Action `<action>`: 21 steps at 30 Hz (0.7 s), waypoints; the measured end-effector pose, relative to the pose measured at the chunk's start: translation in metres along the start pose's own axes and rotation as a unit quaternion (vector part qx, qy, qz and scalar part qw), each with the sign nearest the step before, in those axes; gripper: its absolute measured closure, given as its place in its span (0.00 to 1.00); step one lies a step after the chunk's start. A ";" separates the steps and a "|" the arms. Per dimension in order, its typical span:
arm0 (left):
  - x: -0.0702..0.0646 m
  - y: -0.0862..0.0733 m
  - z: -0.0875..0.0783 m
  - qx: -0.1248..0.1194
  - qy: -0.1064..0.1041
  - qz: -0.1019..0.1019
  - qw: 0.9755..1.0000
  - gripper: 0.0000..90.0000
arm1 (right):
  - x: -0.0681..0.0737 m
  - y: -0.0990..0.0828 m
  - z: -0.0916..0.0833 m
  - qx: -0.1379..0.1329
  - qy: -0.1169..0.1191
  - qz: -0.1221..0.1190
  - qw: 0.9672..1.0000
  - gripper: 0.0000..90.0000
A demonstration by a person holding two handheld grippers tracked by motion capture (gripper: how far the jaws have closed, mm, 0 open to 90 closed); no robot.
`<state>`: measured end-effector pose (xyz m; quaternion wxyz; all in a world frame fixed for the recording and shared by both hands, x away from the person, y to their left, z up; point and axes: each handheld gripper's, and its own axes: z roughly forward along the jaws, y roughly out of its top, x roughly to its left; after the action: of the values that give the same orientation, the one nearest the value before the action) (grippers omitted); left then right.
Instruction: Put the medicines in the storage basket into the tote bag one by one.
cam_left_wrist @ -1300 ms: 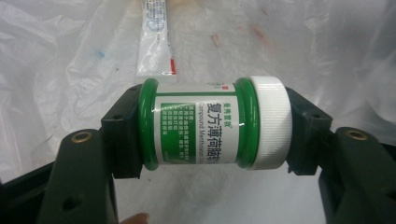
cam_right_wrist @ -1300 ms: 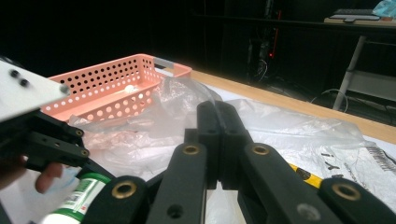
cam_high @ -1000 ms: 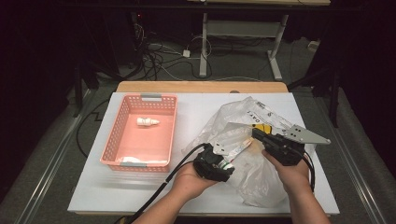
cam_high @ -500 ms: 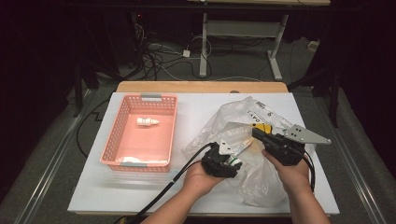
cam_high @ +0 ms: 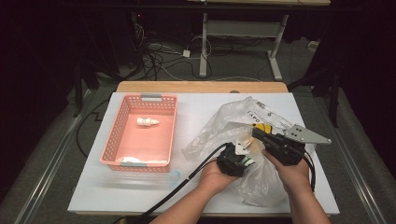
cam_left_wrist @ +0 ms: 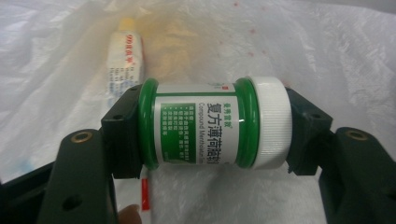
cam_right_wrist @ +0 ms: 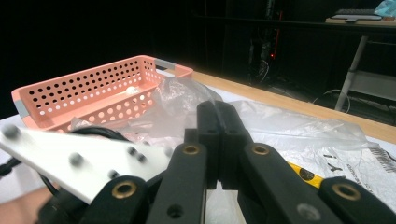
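A green bottle [cam_left_wrist: 210, 123] with a white label and a white screw cap lies crosswise between my left gripper's [cam_left_wrist: 212, 133] jaws, which press on its base and its cap. In the high view my left gripper [cam_high: 244, 157] sits low over the crumpled clear plastic bag [cam_high: 261, 116]. My right gripper [cam_high: 258, 132] is shut beside it at the bag's mouth, jaws [cam_right_wrist: 219, 116] pressed together. Whether film is caught between them I cannot tell. Under the bag's film lies a white tube [cam_left_wrist: 123, 60] with a yellow cap.
A pink perforated basket [cam_high: 109, 144] stands on the left of the white table [cam_high: 140, 196]. It holds a small white bottle [cam_high: 147, 122] and a white item at its near end. A clear plastic piece [cam_high: 144, 177] lies in front of it. Dark floor with cables lies beyond the table.
My left gripper has moved to the right and a little lower with the green bottle in it, closer to the right gripper. The right hand has stayed still.
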<state>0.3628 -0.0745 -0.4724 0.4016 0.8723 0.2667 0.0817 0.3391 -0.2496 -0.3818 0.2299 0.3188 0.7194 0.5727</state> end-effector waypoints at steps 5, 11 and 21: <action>-0.003 0.006 0.010 0.021 0.009 0.029 0.999 0.38 | -0.001 0.000 -0.001 -0.001 -0.002 0.002 1.000 1.00; -0.002 0.010 0.014 0.006 0.001 0.008 1.000 0.38 | -0.002 0.000 -0.002 -0.003 -0.002 0.001 1.000 1.00; 0.003 0.004 -0.008 -0.004 -0.004 -0.007 1.000 0.21 | -0.001 0.000 -0.001 -0.001 0.000 0.000 1.000 1.00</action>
<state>0.3641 -0.0695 -0.4646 0.4067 0.8692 0.2705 0.0762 0.3389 -0.2510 -0.3814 0.2302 0.3190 0.7188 0.5732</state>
